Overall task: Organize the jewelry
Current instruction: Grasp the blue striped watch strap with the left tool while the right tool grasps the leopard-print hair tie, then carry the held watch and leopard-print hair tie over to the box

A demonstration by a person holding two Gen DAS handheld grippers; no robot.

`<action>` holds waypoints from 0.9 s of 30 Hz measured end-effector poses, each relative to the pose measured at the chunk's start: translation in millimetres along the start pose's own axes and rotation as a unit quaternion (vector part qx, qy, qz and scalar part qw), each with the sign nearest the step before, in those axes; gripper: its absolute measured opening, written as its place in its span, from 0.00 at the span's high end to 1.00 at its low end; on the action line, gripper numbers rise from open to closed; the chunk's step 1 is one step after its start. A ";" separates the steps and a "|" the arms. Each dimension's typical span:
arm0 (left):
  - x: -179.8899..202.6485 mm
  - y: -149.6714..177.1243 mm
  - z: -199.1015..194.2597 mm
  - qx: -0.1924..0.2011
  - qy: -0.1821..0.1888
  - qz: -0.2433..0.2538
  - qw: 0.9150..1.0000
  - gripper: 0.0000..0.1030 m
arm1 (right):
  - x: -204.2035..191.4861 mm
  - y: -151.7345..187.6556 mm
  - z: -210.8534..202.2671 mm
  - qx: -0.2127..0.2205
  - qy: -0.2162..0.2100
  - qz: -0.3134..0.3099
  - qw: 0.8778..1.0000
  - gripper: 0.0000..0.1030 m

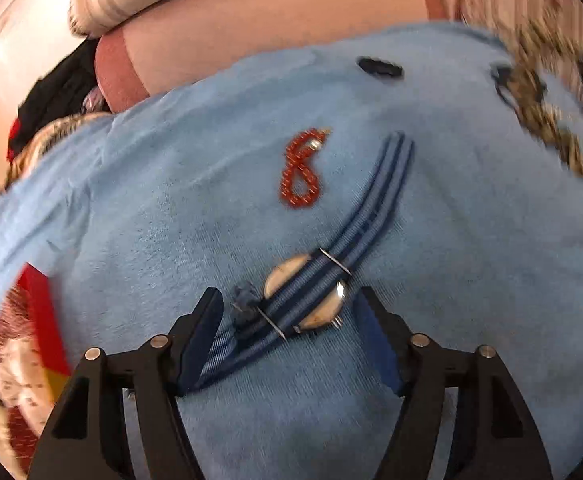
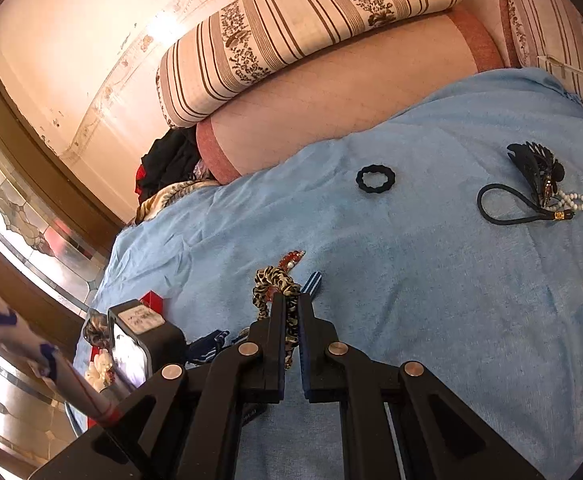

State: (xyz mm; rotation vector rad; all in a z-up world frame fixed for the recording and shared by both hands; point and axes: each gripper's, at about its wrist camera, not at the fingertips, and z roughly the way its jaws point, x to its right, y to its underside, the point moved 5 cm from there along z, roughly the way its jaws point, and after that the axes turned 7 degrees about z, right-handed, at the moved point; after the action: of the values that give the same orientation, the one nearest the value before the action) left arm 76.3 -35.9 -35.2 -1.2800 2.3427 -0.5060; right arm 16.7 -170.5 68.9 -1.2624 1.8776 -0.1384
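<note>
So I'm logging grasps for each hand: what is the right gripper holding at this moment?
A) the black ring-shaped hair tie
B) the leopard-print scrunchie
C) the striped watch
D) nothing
B: in the right wrist view the right gripper has its jaws nearly together with the leopard-print scrunchie pinched between them.

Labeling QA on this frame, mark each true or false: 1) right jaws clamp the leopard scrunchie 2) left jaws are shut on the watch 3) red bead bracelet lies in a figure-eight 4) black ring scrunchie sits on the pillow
1) True: the right gripper is shut on the leopard scrunchie.
2) False: the left gripper is open, jaws either side of the striped-strap watch.
3) True: the red bead bracelet.
4) False: the black ring scrunchie lies on the blue cloth.
</note>
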 end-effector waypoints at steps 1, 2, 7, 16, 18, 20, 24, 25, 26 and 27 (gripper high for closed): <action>-3.8 -0.3 1.2 0.001 0.018 -0.020 1.000 0.41 | 0.3 -0.5 1.3 -0.001 0.000 0.000 1.000 0.94; -5.6 1.3 -1.3 0.009 0.019 -0.032 0.999 0.56 | 0.6 -1.0 3.6 -0.002 0.002 -0.003 1.000 0.94; -4.2 11.3 -15.1 0.026 0.009 -0.068 0.997 0.59 | 2.2 -0.6 7.3 -0.007 0.004 -0.004 1.000 0.94; 1.9 39.1 -83.9 0.084 0.009 -0.096 0.992 0.59 | -12.1 9.0 0.5 0.002 0.001 -0.027 1.000 0.94; 1.3 41.9 -98.7 0.095 0.002 -0.094 0.991 0.59 | -16.5 12.8 -3.6 0.007 0.003 -0.035 0.999 0.94; 0.3 46.9 -111.8 0.104 0.001 -0.096 0.990 0.59 | -20.8 19.8 -8.7 0.010 0.003 -0.042 0.999 0.94; -3.1 61.9 -136.1 0.122 -0.017 -0.095 0.988 0.59 | -27.0 38.6 -19.8 0.017 0.007 -0.065 0.998 0.94; -4.4 66.0 -140.9 0.126 -0.020 -0.097 0.987 0.59 | -28.8 44.1 -22.8 0.019 0.007 -0.070 0.997 0.94; -5.8 70.5 -145.9 0.129 -0.021 -0.101 0.986 0.59 | -30.6 48.5 -25.4 0.020 0.008 -0.075 0.997 0.94; -6.5 74.2 -149.1 0.131 -0.019 -0.104 0.986 0.59 | -32.2 54.7 -28.6 0.022 0.009 -0.080 0.996 0.94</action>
State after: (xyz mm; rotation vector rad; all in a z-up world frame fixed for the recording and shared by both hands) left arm -50.3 24.2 54.9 -1.3976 2.0405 -0.8184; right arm -37.7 -127.9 77.8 -1.3853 1.7779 -0.2765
